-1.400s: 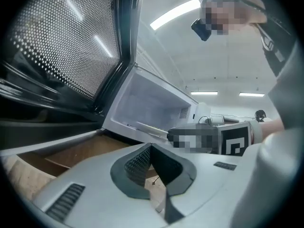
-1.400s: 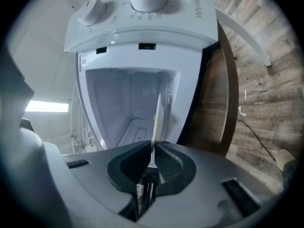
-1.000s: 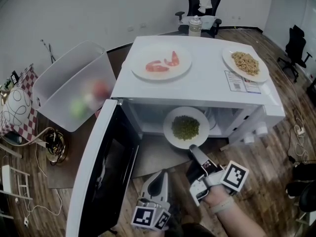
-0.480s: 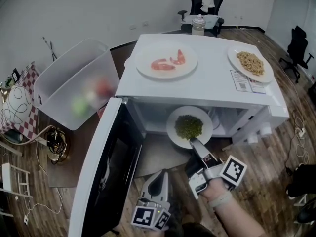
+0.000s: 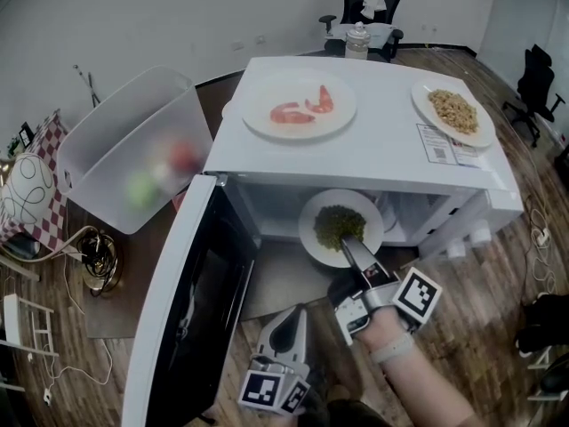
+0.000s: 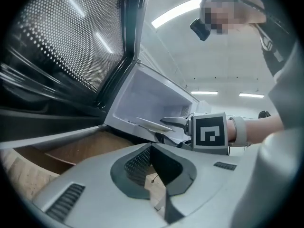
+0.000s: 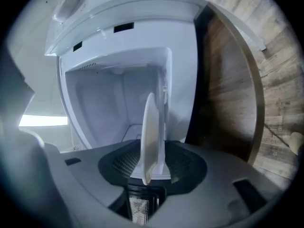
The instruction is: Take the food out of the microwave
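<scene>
Straddling the near rim of the plate [image 5: 313,229] in the microwave [image 5: 364,163] mouth ahead, the right gripper [image 5: 348,245], jaws just opened wide and pressing nothing, should slide deeper before clamping squarely, while the seemingly closed left gripper [image 5: 290,321] idles alongside.

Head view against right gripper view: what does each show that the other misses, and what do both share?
Only the head view: green chopped food on the round white plate, a white plate of pink shrimp and a white plate of tan rice on the white microwave's top, a translucent plastic bin.
Only the right gripper view: that round plate's rim edge-on between the right gripper's jaws, which have just been opening and do not press it.
Both: the plate, the open microwave cavity, the wooden floor.
</scene>
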